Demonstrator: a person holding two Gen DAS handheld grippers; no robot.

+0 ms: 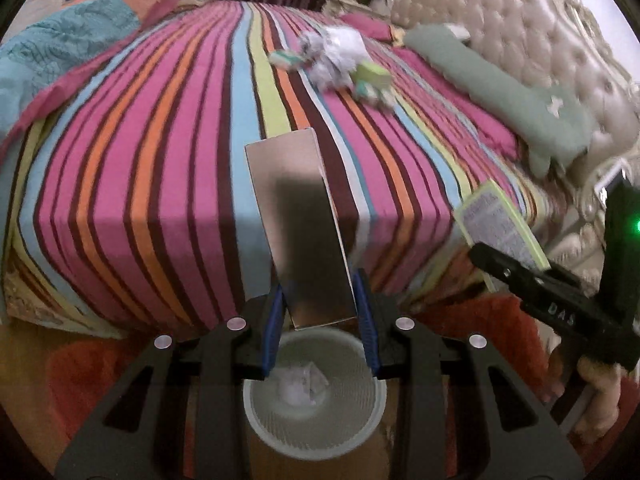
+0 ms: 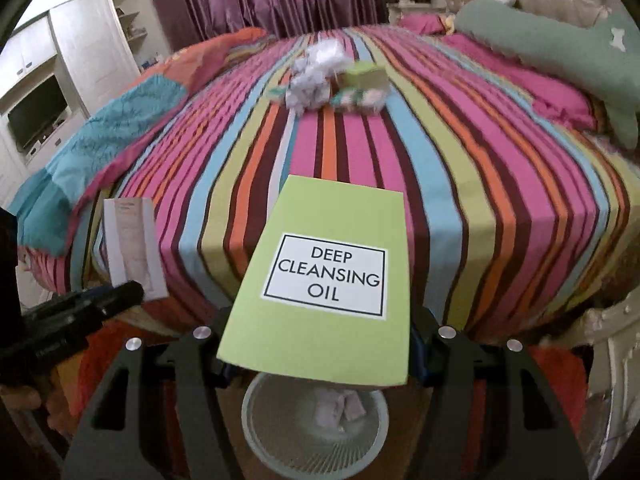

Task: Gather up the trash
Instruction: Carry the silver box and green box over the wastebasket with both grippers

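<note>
A tall, narrow silver-grey cardboard carton [image 1: 298, 224] is held upright between the blue-padded fingers [image 1: 366, 308] of the left gripper [image 1: 320, 316], the jaws drawn in narrow against its lower sides. In the right wrist view the same carton shows a pale face with small print too blurred to be read. A wider lime-green cardboard box [image 2: 324, 280] is clamped between the jaws of the right gripper [image 2: 320, 364]; its white label, framed in black, reads "DEEP CLEANSING OIL". From the left wrist view the box's back panel is seen covered in fine text that cannot be made out, and the letters "DAS" are visible on the black body of the right gripper.

Both items are held above the floor just off the foot edge of a bed covered by a multicoloured striped sheet [image 1: 160, 168]. Directly below the grippers, a round white mesh wastebasket [image 1: 316, 436] stands on the floor, with crumpled white paper [image 1: 302, 390] already lying inside it.

More trash is left near the middle of the bed: a heap of crumpled white paper [image 2: 316, 72] with small green-and-white cartons [image 2: 364, 84] touching it. A sage-green pillow [image 2: 560, 56] lies along the tufted cream headboard [image 1: 520, 28].
</note>
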